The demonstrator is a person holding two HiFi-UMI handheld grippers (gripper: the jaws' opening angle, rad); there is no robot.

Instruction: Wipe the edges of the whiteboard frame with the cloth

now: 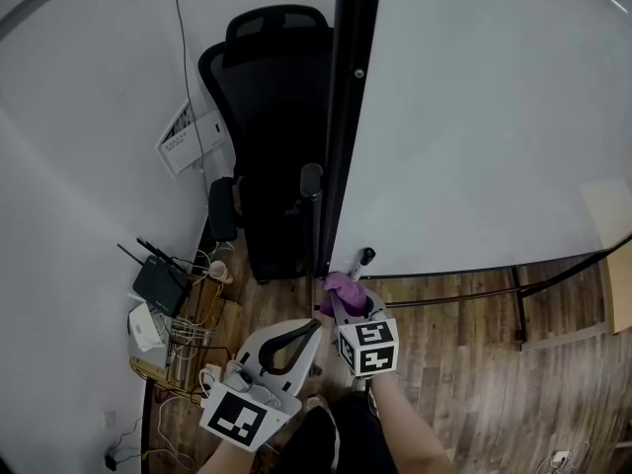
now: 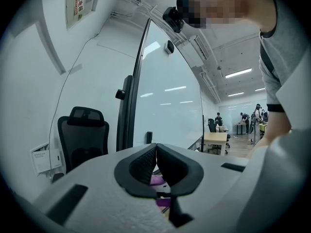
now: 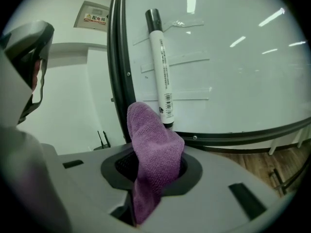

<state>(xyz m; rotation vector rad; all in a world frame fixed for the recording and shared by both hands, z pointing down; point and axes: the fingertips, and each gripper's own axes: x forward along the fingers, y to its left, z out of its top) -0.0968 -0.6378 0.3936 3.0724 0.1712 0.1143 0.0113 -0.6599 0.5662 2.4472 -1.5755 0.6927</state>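
Note:
A large whiteboard [image 1: 474, 117] stands on a black frame [image 1: 346, 117]; in the right gripper view its left frame edge [image 3: 116, 67] and bottom edge [image 3: 243, 136] meet at a corner. My right gripper [image 1: 341, 299] is shut on a purple cloth [image 1: 341, 286], which stands up out of the jaws [image 3: 153, 149] close to that lower left corner. A marker [image 3: 160, 67] sticks to the board just above the cloth. My left gripper [image 1: 311, 329] hangs lower and to the left, jaws together and holding nothing [image 2: 156, 166].
A black office chair [image 1: 267, 117] stands just left of the board frame. A router [image 1: 158, 284], cables and small boxes lie on the floor by the white wall. The board's stand bars [image 1: 513, 294] cross the wooden floor at right.

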